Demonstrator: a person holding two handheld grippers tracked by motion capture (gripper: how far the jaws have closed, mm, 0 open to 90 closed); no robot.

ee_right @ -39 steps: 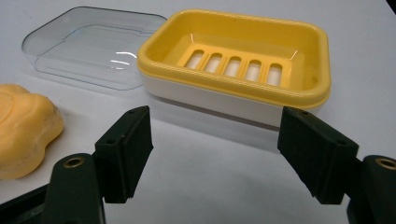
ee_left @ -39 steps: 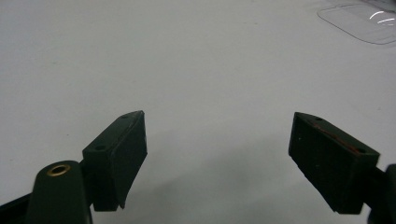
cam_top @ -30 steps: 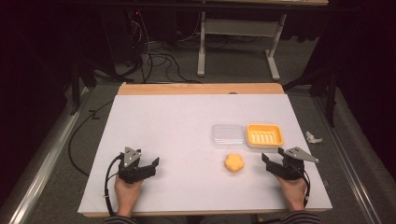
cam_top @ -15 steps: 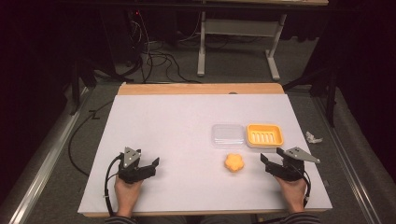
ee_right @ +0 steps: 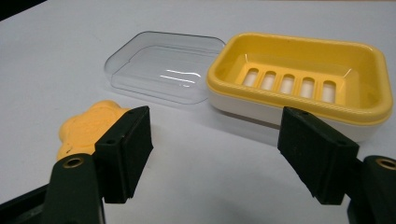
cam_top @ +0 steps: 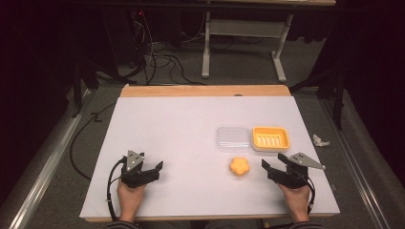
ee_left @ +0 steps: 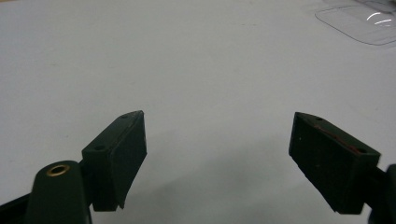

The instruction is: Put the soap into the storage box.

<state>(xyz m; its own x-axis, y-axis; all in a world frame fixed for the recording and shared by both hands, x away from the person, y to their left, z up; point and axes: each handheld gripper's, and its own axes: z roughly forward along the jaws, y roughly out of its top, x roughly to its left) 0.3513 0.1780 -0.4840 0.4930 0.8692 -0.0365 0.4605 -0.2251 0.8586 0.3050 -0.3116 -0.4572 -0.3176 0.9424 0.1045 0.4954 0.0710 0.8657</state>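
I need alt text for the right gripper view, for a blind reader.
An open tool points at a yellow soap dish on a white table. A clear lid lies left of the dish; orange soap sits behind the left jaw.

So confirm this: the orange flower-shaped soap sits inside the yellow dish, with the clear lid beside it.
Wrong on one point: the orange flower-shaped soap lies on the table outside the yellow dish, as the right gripper view shows. The clear lid is beside the dish.

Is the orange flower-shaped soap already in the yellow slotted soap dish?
No, the orange flower-shaped soap lies on the table, apart from the yellow slotted soap dish.
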